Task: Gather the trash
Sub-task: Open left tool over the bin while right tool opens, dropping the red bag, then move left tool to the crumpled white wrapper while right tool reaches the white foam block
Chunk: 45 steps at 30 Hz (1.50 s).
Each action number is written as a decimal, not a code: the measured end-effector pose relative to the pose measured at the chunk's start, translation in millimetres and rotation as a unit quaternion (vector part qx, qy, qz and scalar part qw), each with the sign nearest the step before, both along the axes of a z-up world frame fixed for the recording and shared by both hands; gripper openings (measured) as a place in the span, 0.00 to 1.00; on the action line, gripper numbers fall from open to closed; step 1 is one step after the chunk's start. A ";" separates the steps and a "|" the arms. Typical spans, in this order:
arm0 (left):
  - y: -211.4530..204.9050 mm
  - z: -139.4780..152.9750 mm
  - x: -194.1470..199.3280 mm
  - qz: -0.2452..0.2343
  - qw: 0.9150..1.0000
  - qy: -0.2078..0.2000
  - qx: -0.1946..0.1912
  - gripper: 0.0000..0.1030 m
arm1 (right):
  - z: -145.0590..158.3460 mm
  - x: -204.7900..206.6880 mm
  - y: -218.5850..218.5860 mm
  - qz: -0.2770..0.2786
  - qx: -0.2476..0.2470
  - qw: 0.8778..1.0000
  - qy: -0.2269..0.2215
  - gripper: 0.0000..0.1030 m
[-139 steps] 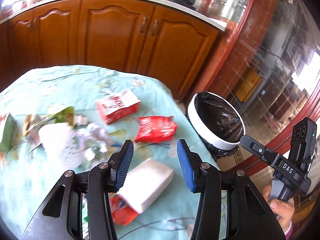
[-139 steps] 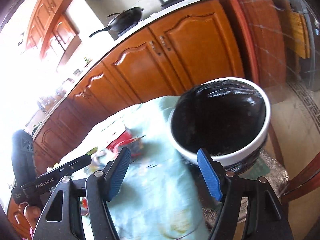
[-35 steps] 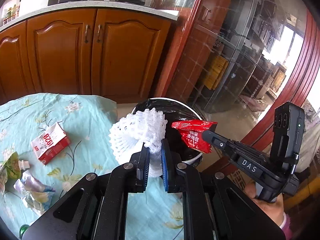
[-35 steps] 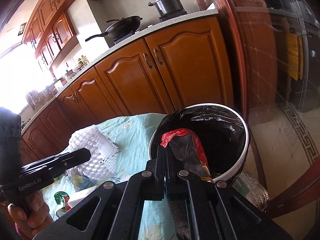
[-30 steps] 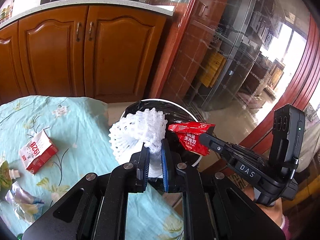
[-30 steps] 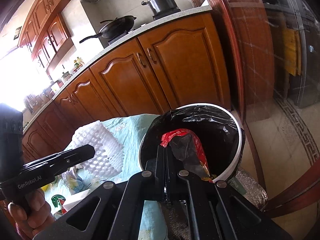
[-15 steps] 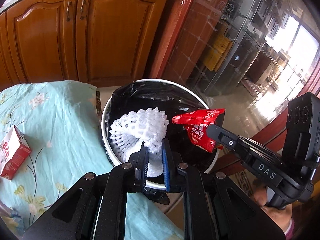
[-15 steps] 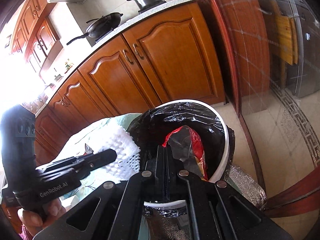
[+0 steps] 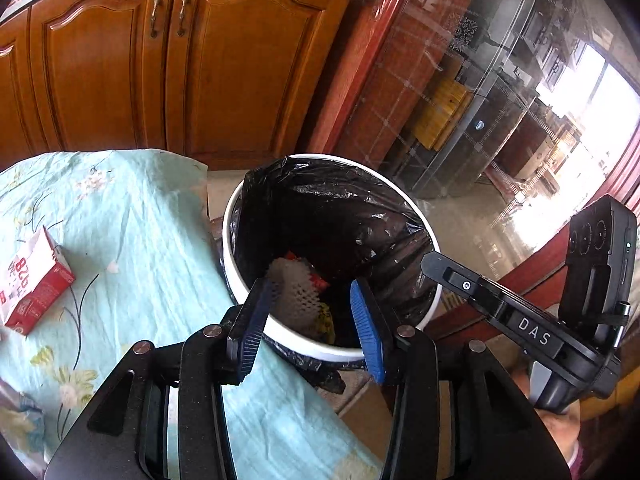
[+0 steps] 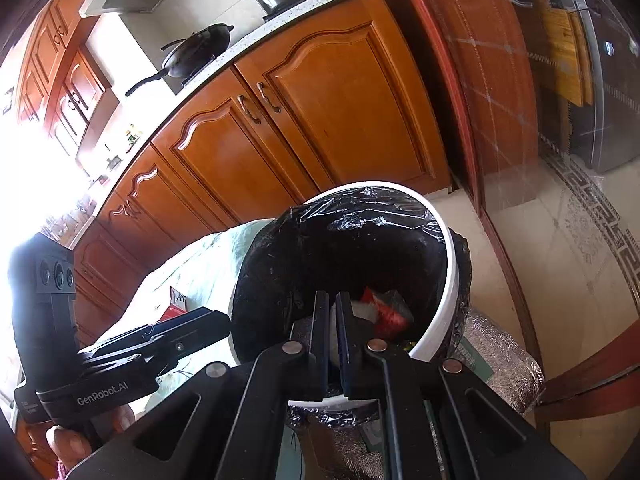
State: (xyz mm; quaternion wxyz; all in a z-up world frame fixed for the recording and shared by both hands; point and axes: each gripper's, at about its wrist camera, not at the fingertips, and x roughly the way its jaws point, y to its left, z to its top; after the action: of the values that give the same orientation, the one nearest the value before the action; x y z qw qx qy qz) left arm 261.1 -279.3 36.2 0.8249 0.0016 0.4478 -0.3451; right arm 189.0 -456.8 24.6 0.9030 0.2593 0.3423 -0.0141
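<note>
Both claws opening over bin (image 9: 240, 216), nothing between jaws – left claw (image 9: 312, 320), right claw (image 10: 333, 340). Next: carton (image 9: 32, 284) – light, crushable; grip across flat sides.

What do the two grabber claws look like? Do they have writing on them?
Both are black plastic with silver screws. The left claw has ridged blue pads. Seen from the side, the left one says GenRobot.AI in white, and the right claw says DAS. A pink sleeve edge shows by one hand.

Black bin liner (image 9: 328, 216), floral turquoise tablecloth (image 9: 132, 240)
</note>
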 end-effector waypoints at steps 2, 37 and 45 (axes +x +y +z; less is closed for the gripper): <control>10.1 2.6 -5.3 0.007 1.000 -0.002 -0.005 0.40 | 1.5 -4.2 2.9 0.000 0.001 1.000 -0.002 0.08; 239.8 5.7 -97.1 0.202 0.978 -0.034 -0.025 0.48 | 3.7 -59.1 155.7 0.098 0.012 0.995 -0.033 0.73; 266.3 0.1 -95.0 0.227 0.973 -0.026 -0.024 0.48 | -4.5 -53.7 186.0 0.127 0.018 0.992 -0.020 0.74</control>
State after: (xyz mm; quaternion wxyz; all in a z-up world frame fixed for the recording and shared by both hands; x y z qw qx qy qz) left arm 166.1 -13.1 36.3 0.8928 -0.1107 0.4065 -0.1596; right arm 135.3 -270.8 20.1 0.8993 0.2304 0.3544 0.1118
